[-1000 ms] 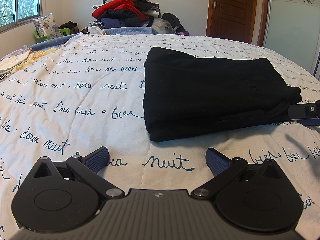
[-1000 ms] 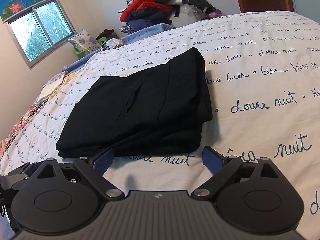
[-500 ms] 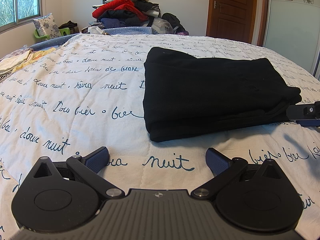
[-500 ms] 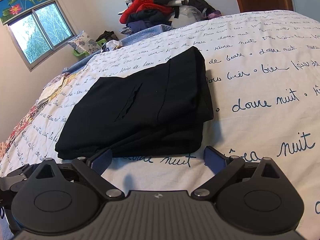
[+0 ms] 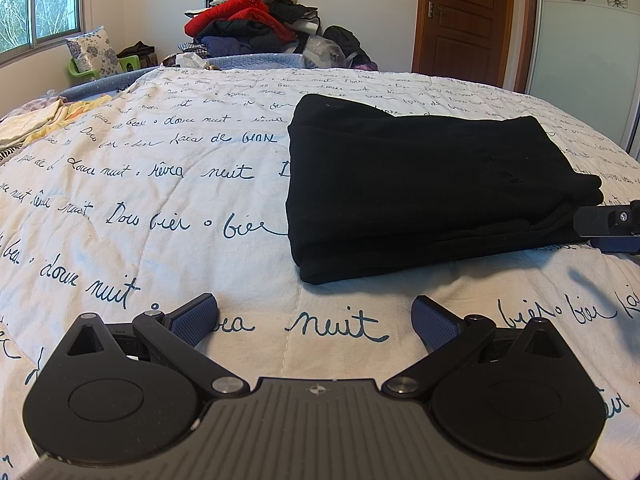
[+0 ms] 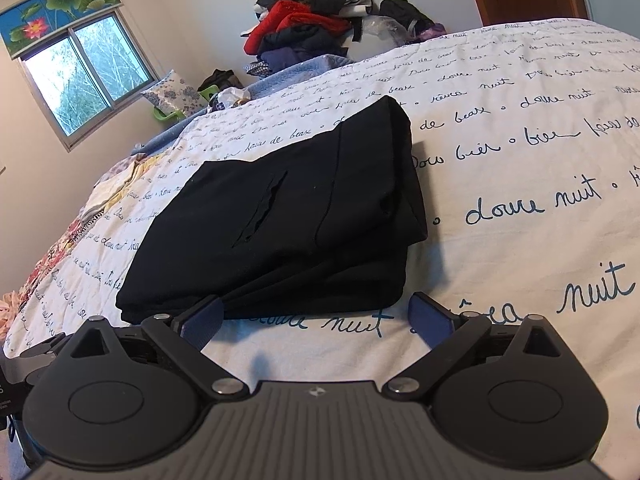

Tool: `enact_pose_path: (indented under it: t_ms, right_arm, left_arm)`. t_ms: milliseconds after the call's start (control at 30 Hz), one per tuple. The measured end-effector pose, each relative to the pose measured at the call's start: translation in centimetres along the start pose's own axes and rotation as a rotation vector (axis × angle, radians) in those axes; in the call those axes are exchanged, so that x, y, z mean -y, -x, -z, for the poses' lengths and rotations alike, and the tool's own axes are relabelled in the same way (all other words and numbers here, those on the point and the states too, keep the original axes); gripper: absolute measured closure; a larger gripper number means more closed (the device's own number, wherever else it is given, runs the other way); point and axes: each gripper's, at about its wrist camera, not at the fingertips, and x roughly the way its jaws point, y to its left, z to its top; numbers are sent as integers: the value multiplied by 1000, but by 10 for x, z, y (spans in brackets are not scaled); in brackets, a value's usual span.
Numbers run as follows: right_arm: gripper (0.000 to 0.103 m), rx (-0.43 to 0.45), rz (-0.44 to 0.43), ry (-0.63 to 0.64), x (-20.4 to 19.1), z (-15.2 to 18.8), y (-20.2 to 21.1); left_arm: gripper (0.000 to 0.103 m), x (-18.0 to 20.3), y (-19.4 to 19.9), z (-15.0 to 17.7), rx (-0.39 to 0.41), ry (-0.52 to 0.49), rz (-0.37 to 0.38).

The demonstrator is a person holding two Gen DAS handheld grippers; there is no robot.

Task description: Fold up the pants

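Note:
The black pants point(image 5: 424, 188) lie folded into a thick rectangle on the white bedspread with blue script point(image 5: 168, 184). My left gripper point(image 5: 314, 316) rests open on the bedspread, a short way in front of the pants' near edge, nothing between its fingers. In the right wrist view the same folded pants point(image 6: 288, 216) show a pocket slit on top. My right gripper point(image 6: 316, 316) is open just short of the pants' near edge; its left fingertip point(image 6: 202, 320) is right at the fabric. A finger of the right gripper point(image 5: 608, 226) shows at the pants' right end.
A heap of red, black and dark clothes point(image 5: 256, 24) is piled past the far end of the bed. A floral pillow point(image 5: 94, 50) and green chair stand by the window. A wooden door point(image 5: 464, 20) is at the back right. Folded pale cloths point(image 5: 36, 124) lie at left.
The right gripper has edged slightly closer to the pants; the left gripper and the pants have not moved.

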Motion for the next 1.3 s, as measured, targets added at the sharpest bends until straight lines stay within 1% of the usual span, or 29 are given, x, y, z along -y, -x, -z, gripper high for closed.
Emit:
enact_pose_path:
  t_ms: [167,400,500,700,833,1000,1133,1300]
  right_arm:
    - [3,32,2,-20,-3,3,3]
    - [3,74,-55,-46,-14,11,15]
    - [3,86,-72,-34,-23,17,20]
    - [3,85,-6,52,-40,26,21]
    - [3,68,2,67,-42,30,15]
    - [3,57,28,121,-50,37,11]
    - [3,44,19,151,-56,40,10]
    - [3,21,46,197,-60,44,5]
  left_arm:
    - [0,0,0,0,0,0,0]
    - [0,0,0,0,0,0,0]
    - [0,0,0,0,0,2,3]
    - [0,-1,-1,0,1,0,1]
    - [0,-1,-1,0,1,1,2]
    - [0,0,0,0,1,1,3]
    - [0,4,0,-1,-1,-12,-6]
    - [0,1,-1,-5,-24,-15,5]
